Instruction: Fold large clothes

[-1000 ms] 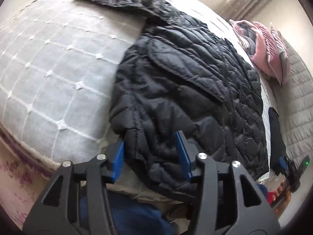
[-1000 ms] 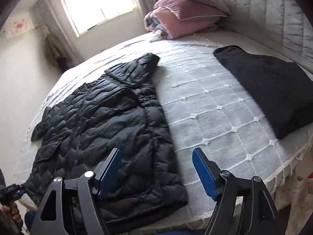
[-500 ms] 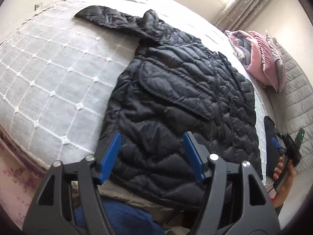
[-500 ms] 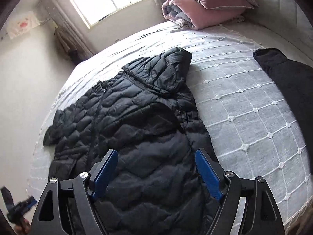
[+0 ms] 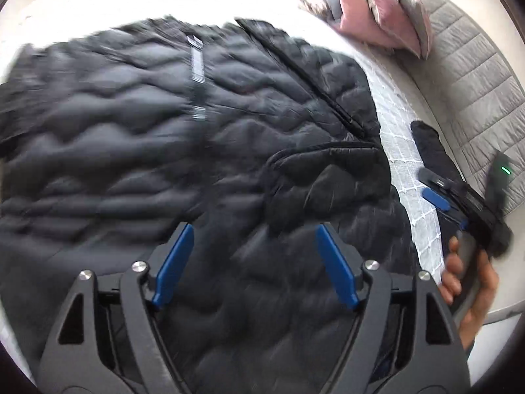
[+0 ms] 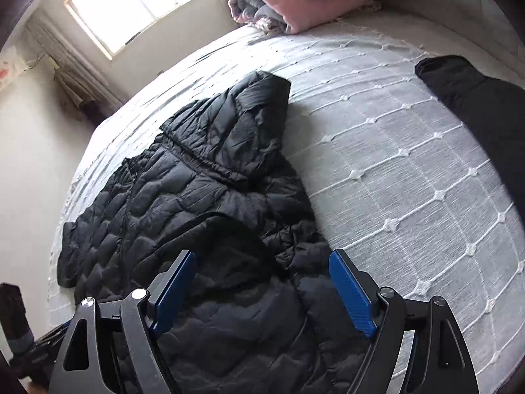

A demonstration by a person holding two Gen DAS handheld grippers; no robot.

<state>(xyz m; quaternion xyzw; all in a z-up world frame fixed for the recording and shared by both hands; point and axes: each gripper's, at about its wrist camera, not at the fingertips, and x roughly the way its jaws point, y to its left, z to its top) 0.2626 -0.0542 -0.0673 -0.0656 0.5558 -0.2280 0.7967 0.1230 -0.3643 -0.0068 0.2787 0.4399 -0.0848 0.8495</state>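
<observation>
A black quilted hooded jacket [image 5: 203,124] lies spread flat on the bed and fills most of the blurred left wrist view. In the right wrist view the jacket [image 6: 203,216] shows with its hood [image 6: 242,124] pointing toward the pillows. My left gripper [image 5: 252,249] is open and empty, close above the jacket's lower part. My right gripper [image 6: 262,282] is open and empty over the jacket's edge near a sleeve. The right gripper also shows at the right edge of the left wrist view [image 5: 459,193], held in a hand.
The bed has a grey-white quilted cover [image 6: 410,170]. Pink pillows and a folded blanket [image 6: 302,0] sit at the head. Another dark garment [image 6: 485,108] lies at the right on the bed. A window [image 6: 137,3] is behind.
Both grippers have moved forward over the bed and closer to the jacket. The left view has swung right, so the jacket now fills it. Both stay open.
</observation>
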